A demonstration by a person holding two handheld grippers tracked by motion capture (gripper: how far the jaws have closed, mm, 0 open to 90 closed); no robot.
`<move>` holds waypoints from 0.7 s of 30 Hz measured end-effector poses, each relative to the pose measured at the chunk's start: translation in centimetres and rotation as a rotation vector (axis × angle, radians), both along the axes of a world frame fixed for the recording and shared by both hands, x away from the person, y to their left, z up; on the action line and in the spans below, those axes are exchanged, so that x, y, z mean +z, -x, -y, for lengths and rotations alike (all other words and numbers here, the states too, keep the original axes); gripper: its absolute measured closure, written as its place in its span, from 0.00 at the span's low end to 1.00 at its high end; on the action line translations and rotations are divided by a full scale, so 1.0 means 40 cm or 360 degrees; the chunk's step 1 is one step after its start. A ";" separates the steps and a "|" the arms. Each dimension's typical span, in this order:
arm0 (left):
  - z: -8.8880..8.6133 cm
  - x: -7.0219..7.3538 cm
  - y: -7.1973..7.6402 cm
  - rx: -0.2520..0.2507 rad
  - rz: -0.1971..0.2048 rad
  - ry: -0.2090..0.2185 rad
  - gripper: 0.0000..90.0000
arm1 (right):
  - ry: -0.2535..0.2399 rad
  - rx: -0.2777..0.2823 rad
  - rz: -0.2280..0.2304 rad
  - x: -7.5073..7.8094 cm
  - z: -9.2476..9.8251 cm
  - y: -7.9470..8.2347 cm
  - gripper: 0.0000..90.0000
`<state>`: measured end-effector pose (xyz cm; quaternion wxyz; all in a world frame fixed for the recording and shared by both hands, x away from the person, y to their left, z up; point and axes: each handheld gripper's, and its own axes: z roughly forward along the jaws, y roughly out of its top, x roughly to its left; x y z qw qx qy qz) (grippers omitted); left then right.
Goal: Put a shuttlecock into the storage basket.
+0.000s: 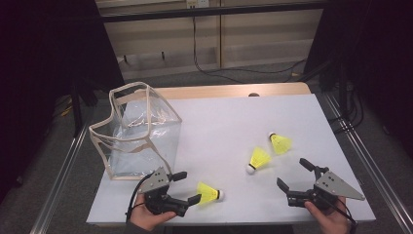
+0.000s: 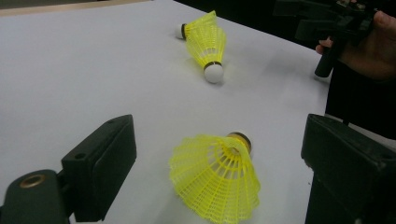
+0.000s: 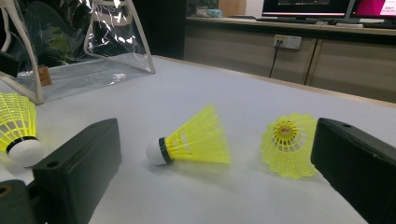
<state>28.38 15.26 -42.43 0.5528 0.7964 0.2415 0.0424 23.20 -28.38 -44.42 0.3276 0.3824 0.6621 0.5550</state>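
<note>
Bag (image 1: 141, 131) of clear plastic stands empty on the counter (image 1: 219, 117). Left tool (image 1: 189, 187) released around a shuttlecock (image 1: 210, 193); right tool (image 1: 292, 173) released.

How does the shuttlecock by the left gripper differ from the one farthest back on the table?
The near shuttlecock lies between the open jaws of the left gripper; the far shuttlecock lies apart from both grippers. In the high view, the near shuttlecock's white cork points right, the far shuttlecock's cork points up-left, away from the person. Both are yellow mesh-skirted shuttlecocks lying on their sides on the white table.
</note>
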 end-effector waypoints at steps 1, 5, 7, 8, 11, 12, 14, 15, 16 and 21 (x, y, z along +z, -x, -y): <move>0.001 -0.001 0.000 -0.0002 -0.0002 0.0005 0.13 | 0.0002 -0.0001 -0.0002 0.000 0.000 0.000 0.02; 0.005 -0.004 0.000 -0.0025 -0.0022 -0.0012 0.18 | -0.0005 -0.0005 -0.0001 0.000 0.000 0.000 0.02; 0.004 -0.004 -0.001 -0.0053 -0.0020 -0.0042 0.20 | -0.0006 -0.0006 -0.0005 0.001 0.002 0.001 0.02; 0.004 -0.005 -0.001 -0.0058 -0.0027 -0.0040 0.23 | -0.0007 -0.0007 -0.0005 0.001 0.001 0.001 0.02; 0.005 -0.012 -0.002 -0.0089 -0.0036 -0.0065 0.28 | -0.0004 -0.0008 -0.0003 0.001 0.001 0.001 0.02; 0.006 -0.015 -0.002 -0.0095 -0.0041 -0.0068 0.28 | -0.0004 -0.0008 -0.0003 0.001 0.001 0.001 0.02; 0.008 -0.016 -0.002 -0.0117 -0.0059 -0.0088 0.31 | -0.0004 -0.0007 0.0000 0.001 0.002 0.001 0.02; 0.008 -0.017 -0.002 -0.0127 -0.0064 -0.0101 0.31 | -0.0004 -0.0007 0.0000 0.001 0.002 0.001 0.02; 0.009 -0.018 -0.003 -0.0140 -0.0065 -0.0106 0.33 | -0.0007 -0.0009 0.0001 0.001 0.001 0.001 0.02; 0.014 -0.024 -0.003 -0.0151 -0.0079 -0.0133 0.37 | -0.0008 -0.0008 0.0004 0.002 0.002 0.001 0.02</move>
